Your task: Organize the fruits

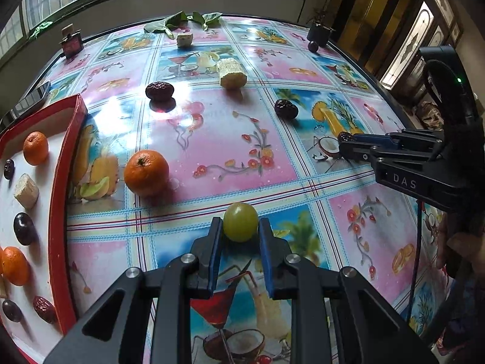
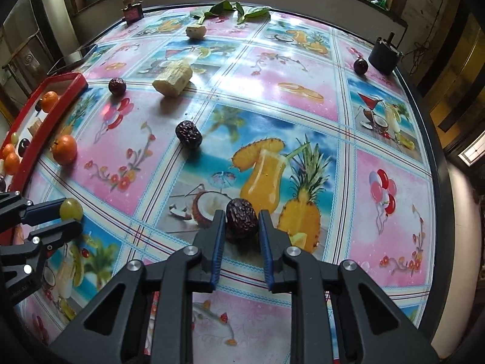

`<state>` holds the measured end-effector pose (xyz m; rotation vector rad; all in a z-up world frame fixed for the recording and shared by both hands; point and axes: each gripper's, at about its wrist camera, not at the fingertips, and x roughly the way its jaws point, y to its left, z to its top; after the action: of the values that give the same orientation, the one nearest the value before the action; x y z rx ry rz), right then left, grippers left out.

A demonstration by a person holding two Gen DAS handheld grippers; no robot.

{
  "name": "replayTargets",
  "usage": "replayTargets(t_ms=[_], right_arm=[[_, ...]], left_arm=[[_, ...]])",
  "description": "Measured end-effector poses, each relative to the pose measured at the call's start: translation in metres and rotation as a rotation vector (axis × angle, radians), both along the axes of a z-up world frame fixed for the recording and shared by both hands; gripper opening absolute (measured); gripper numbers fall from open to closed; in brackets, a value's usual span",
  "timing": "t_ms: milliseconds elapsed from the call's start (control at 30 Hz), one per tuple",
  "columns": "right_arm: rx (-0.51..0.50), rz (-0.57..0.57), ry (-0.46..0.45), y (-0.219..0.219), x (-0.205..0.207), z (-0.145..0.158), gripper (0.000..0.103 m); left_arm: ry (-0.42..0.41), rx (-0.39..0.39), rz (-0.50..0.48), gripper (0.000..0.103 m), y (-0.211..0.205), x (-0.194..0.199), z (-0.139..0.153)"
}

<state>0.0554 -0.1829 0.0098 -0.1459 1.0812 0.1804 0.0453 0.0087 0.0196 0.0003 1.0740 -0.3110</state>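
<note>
Grapes and dates come first: left tool [image 1: 240,233] clamps a green grape [image 1: 240,222], right tool [image 2: 242,227] clamps a red date [image 2: 242,221], both well short of the red tray [image 1: 57,212]. Several fruits fill the tray; a mandarin [image 1: 146,173] beside it, two dates and a plum wait on the worktop [image 1: 212,139].

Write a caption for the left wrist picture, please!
Left gripper shut on a green grape, beside the red tray of sorted fruit.

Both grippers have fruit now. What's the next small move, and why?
Probably lift the left gripper with its green grape and carry it toward the red tray. The grape sits pinched between the pads, the tray lies to its left, and an orange stands between them.
</note>
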Motion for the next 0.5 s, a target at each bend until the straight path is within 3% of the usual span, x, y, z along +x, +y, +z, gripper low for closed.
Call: replayTargets(t_ms=[300, 333, 433, 500], right_arm=[[0.017, -0.002, -0.01, 0.001, -0.008, 0.001, 0.023], [0.034, 0.001, -0.004, 0.001, -0.006, 0.002, 0.026], [0.015, -0.016, 0.022, 0.003, 0.001, 0.001, 0.046], [0.018, -0.007, 0.03, 0.006, 0.006, 0.002, 0.049]], left_arm=[[0.008, -0.01, -0.008, 0.023, 0.001, -0.003, 0.001], [0.009, -0.013, -0.007, 0.023, 0.002, -0.003, 0.001], [0.016, -0.022, -0.001, 0.023, 0.003, -0.002, 0.001], [0.015, -0.025, -0.001, 0.023, 0.003, -0.003, 0.001]])
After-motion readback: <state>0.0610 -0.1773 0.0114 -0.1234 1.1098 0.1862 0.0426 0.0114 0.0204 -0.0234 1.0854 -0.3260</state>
